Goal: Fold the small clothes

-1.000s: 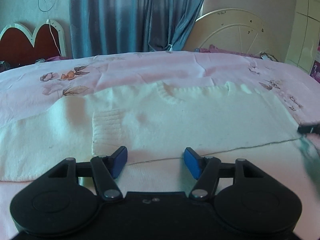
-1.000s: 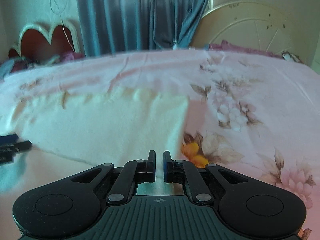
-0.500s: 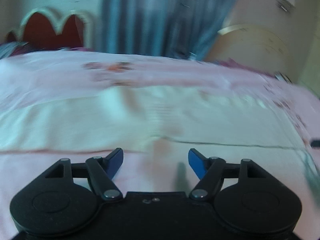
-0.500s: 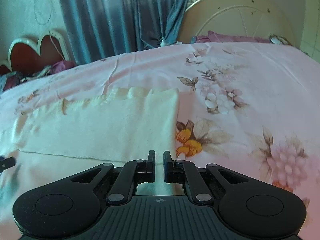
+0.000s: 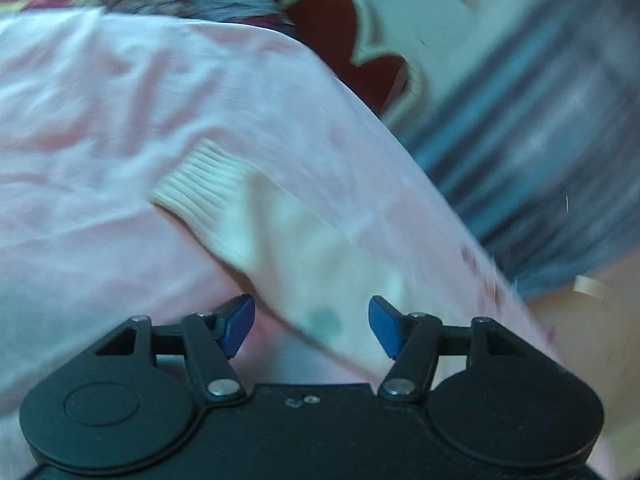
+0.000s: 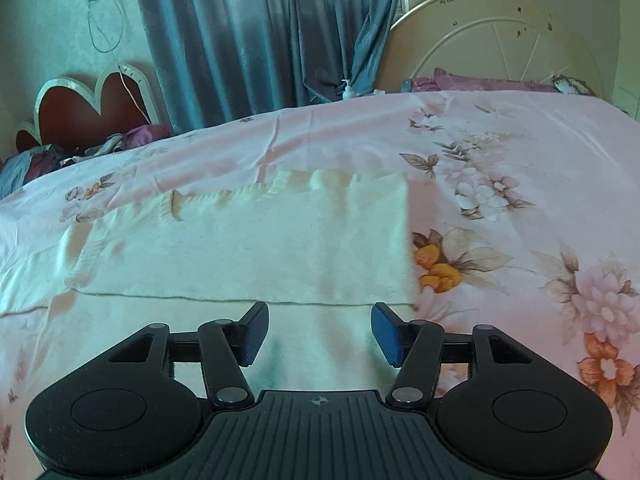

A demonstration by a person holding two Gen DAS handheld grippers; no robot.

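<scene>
A cream knitted sweater (image 6: 256, 256) lies flat on the pink flowered bedsheet (image 6: 520, 168), one side folded over so its right edge runs straight. My right gripper (image 6: 319, 334) hovers just above the sweater's near part, its jaws opening, the pads off the cloth. In the tilted, blurred left wrist view the sweater's sleeve (image 5: 304, 240) stretches away to a ribbed cuff (image 5: 200, 188). My left gripper (image 5: 311, 330) hangs over the sleeve's near end, jaws closing, with the cloth below them and nothing pressed between the pads.
Blue curtains (image 6: 272, 32) hang behind the bed. A red heart-shaped headboard (image 6: 96, 108) stands at the far left, with bundled clothes (image 6: 60, 156) beside it. A round cream frame (image 6: 500, 40) leans at the far right. Bare pink sheet lies right of the sweater.
My right gripper went from shut on the sweater's edge to open and drew back a little. My left gripper swung left along the sweater to the sleeve and rolled, tilting its view.
</scene>
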